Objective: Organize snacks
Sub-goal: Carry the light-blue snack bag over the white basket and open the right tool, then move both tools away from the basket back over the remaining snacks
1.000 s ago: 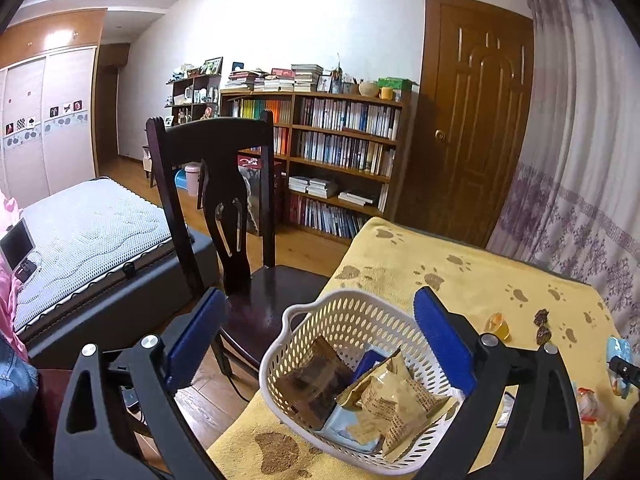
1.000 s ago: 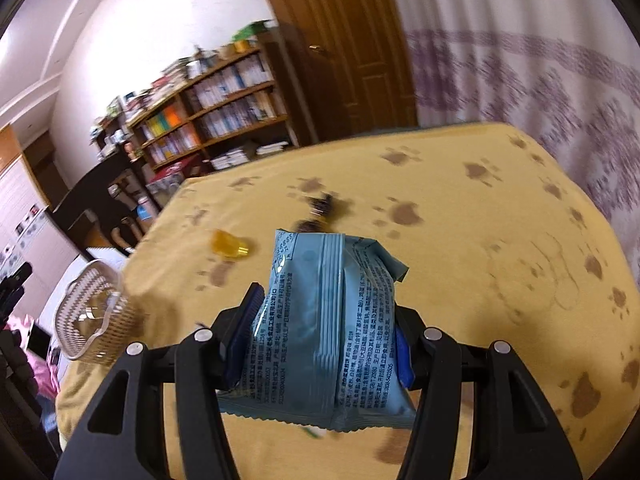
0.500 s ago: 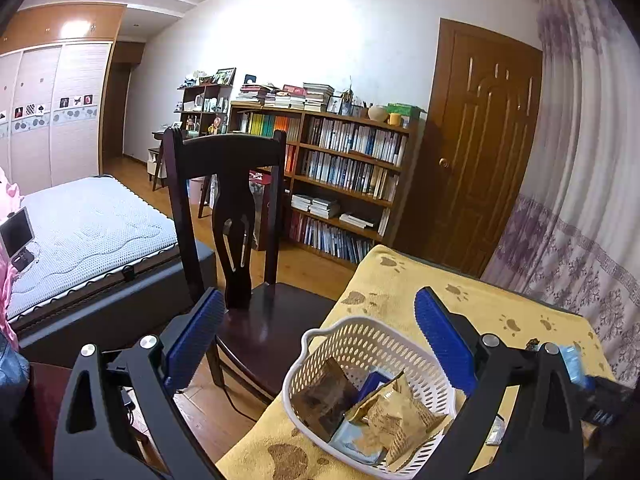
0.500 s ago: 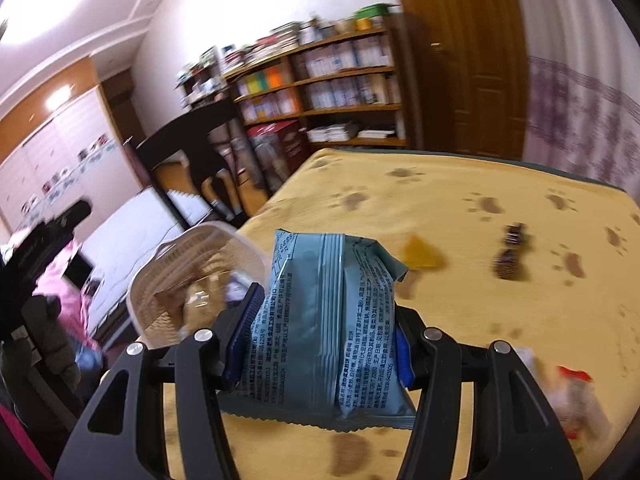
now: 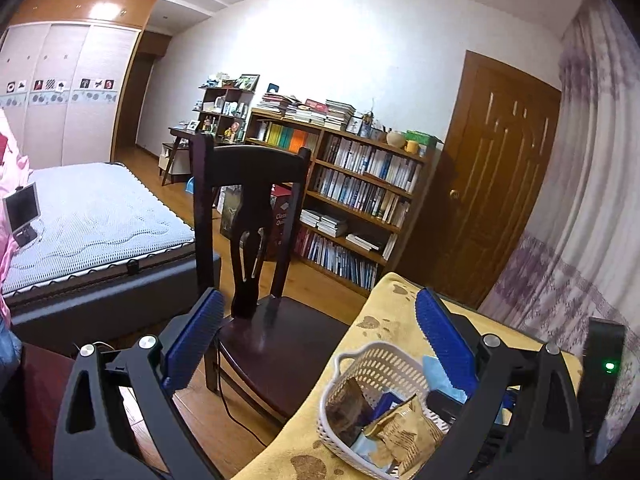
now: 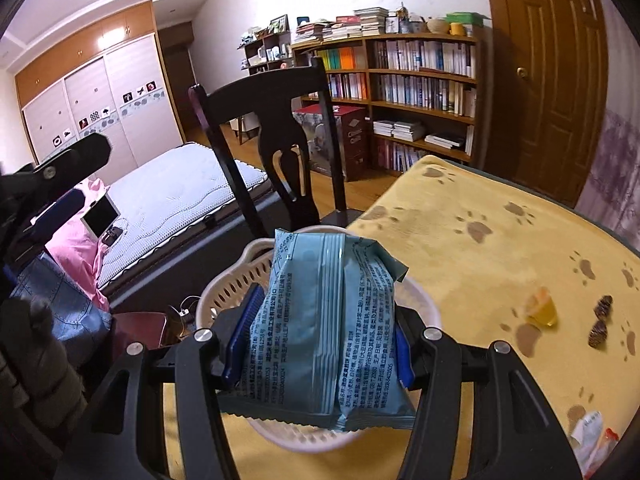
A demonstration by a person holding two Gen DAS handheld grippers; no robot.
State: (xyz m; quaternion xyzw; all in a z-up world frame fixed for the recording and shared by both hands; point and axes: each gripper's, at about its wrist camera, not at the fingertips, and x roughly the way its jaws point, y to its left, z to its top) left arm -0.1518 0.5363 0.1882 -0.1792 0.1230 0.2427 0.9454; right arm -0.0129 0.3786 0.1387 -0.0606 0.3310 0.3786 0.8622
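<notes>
Right gripper (image 6: 320, 328), black-framed with blue finger pads (image 6: 241, 334), is clamped on a light blue foil snack packet (image 6: 320, 320) printed with small dark text; the packet stands upright between the pads, directly over the white perforated plastic basket (image 6: 236, 284). That basket sits on the yellow paw-print tablecloth (image 6: 480, 248), at the table edge nearest the dark wooden chair (image 6: 280, 136), which stands at 12 o'clock from the basket in the right wrist view. At 3 o'clock on the cloth lie a small yellow jelly cup (image 6: 542, 312) and two dark brown wrapped sweets (image 6: 600, 322), apart from each other.

Left gripper (image 5: 316, 340) hangs with its blue pads spread wide, nothing between them. At 5 o'clock in its view the basket holds a brown wrapper (image 5: 346, 410) and a tan crinkled packet (image 5: 408, 436).
</notes>
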